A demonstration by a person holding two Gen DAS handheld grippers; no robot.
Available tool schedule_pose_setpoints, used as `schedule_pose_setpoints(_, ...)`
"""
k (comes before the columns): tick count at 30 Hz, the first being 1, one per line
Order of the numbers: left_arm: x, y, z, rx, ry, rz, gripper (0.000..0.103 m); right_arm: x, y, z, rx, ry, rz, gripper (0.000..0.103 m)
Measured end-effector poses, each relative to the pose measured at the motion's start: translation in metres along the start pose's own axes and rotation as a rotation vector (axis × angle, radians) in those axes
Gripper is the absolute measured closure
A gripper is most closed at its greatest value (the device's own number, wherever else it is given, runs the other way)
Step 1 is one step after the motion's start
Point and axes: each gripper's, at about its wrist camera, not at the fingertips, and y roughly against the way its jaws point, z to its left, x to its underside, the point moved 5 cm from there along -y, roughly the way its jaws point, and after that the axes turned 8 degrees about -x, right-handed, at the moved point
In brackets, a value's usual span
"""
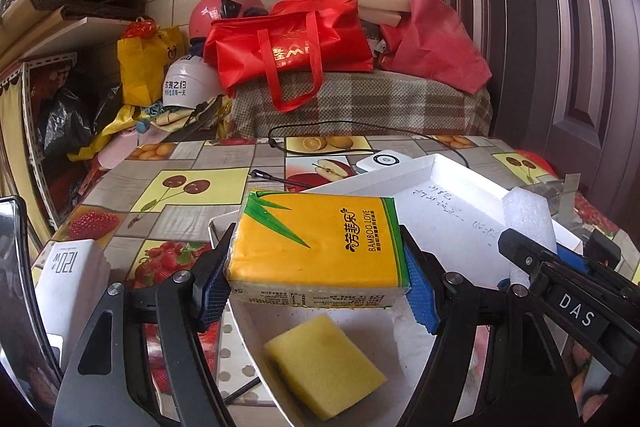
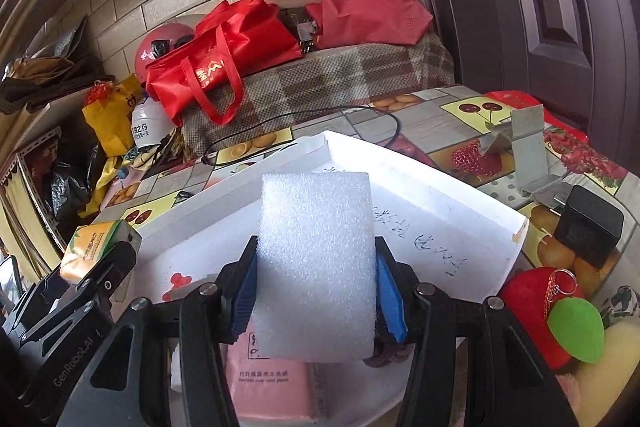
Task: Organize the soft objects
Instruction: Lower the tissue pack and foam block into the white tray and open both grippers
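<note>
- The left gripper (image 1: 318, 277) is held level over the near end of the white tray (image 1: 452, 171), its two blue-padded fingers clamped on the short ends of the yellow tissue pack (image 1: 320, 247), which hangs flat and clear of the tray floor.
- The right gripper (image 2: 316, 291) is just beside it on the right, also over the tray, squeezing the white foam block (image 2: 316, 259) from both sides; the block stands upright between the pads and juts forward past them.
- In the left wrist view the right gripper reaches in from the lower right, foam block at its tip, near the tissue pack but apart from it.
- Directly under the tissue pack, a yellow sponge (image 1: 324, 367) lies flat on the tray floor.
- Beneath the foam block, a pink tissue pack (image 2: 268, 387) rests in the tray.
- The tray's bare far part carries handwriting.
- On the fruit-print tablecloth (image 1: 180, 163), a white charger (image 1: 70, 291) sits left of the tray, and a black cable (image 1: 320, 127) loops behind it.
- To the right of the tray are a red plush apple (image 2: 536, 319) with a green leaf, a black box (image 2: 588, 231) and a metal stand (image 2: 528, 147).
</note>
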Motion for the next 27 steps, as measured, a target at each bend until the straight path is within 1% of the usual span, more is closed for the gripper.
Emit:
schedule_pose_setpoints(6, 0.0, 0.0, 0.0, 0.003, 0.004, 0.007, 0.029, 0.0, -0.004, 0.0, -0.001, -0.011, 0.018, 0.05)
schedule_pose_setpoints(11, -0.001, 0.0, -0.001, -0.001, -0.001, 0.007, 0.029, -0.002, -0.005, 0.008, 0.002, 0.033, 0.018, 0.05)
schedule_pose_setpoints(15, -0.001, 0.0, -0.001, -0.002, -0.002, 0.008, 0.029, -0.003, -0.005, 0.013, 0.004, 0.061, 0.014, 0.048)
schedule_pose_setpoints(16, -0.001, 0.0, -0.001, -0.004, -0.002, 0.008, 0.029, -0.003, -0.006, 0.014, 0.002, 0.063, 0.014, 0.038)
schedule_pose_setpoints(17, -0.001, 0.001, 0.0, -0.011, 0.002, 0.005, 0.028, -0.004, -0.006, 0.014, 0.005, 0.065, 0.013, 0.034)
schedule_pose_setpoints(19, -0.002, 0.001, 0.003, -0.024, 0.014, 0.0, 0.027, -0.004, -0.004, 0.01, 0.03, 0.051, 0.003, 0.021)
schedule_pose_setpoints(21, -0.002, 0.001, 0.006, -0.038, 0.023, -0.002, 0.022, -0.005, -0.003, 0.006, 0.035, 0.037, -0.003, 0.019)
schedule_pose_setpoints(25, -0.001, 0.002, 0.011, -0.079, 0.039, -0.009, 0.012, -0.006, 0.001, 0.008, 0.055, 0.046, -0.025, 0.018)
schedule_pose_setpoints(26, -0.001, 0.002, 0.012, -0.082, 0.047, -0.01, 0.01, -0.006, 0.001, 0.008, 0.058, 0.046, -0.03, 0.017)
schedule_pose_setpoints(27, -0.001, 0.002, 0.014, -0.086, 0.054, -0.013, 0.009, -0.006, 0.002, 0.007, 0.064, 0.041, -0.033, 0.013)
